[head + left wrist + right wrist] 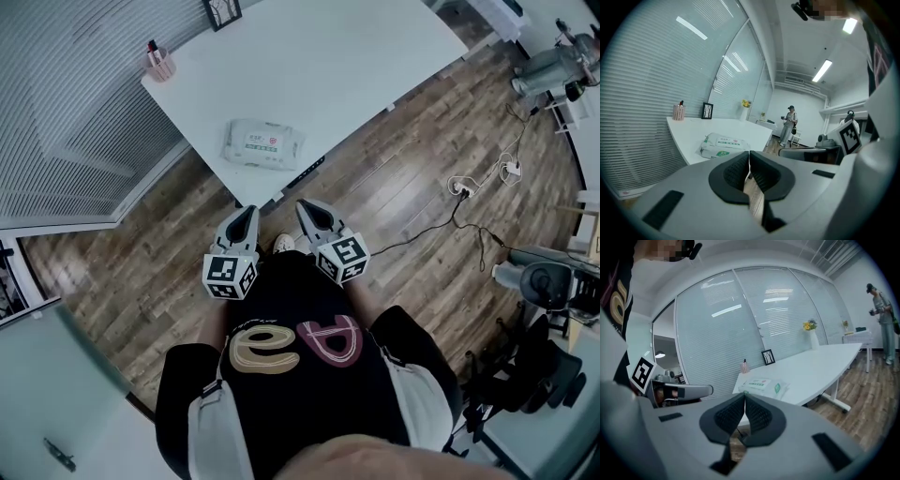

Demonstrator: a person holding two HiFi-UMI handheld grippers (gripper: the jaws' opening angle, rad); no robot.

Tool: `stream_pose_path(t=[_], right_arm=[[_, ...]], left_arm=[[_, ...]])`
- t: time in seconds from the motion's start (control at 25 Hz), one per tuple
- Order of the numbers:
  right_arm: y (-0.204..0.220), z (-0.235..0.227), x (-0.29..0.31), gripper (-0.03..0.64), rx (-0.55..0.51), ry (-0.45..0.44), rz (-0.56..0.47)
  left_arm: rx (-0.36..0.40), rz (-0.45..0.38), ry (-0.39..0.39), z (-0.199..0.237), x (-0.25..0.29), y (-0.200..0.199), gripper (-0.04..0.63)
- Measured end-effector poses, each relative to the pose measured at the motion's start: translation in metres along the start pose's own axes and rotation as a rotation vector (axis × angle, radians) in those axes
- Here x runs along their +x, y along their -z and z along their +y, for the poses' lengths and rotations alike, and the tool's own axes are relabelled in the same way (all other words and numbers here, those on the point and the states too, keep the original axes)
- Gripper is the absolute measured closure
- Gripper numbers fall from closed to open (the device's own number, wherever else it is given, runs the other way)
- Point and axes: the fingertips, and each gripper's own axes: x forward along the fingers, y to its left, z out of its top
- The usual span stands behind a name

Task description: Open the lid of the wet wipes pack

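A white wet wipes pack (263, 143) with a lidded label on top lies flat near the front edge of the white table (356, 56). It also shows in the left gripper view, wipes pack (723, 145), and in the right gripper view, wipes pack (764, 386). My left gripper (246, 214) and right gripper (306, 206) hang side by side over the wooden floor, short of the table's edge and apart from the pack. Both are shut with nothing between the jaws. The pack's lid lies closed.
A pink pen holder (159, 63) and a small framed picture (222, 11) stand at the table's far side by the glass wall with blinds. Cables and a power strip (461, 187) lie on the floor to the right. A person (789, 124) stands far off in the room.
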Motion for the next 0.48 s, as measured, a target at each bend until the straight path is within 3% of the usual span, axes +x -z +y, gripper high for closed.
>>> stream_pose_path(t=[0.48], right_arm=[[-0.008, -0.009, 0.012, 0.604, 0.015, 0.046, -0.010]], left_arm=[[0.034, -0.004, -0.033, 0.032, 0.017, -0.023, 0.577]])
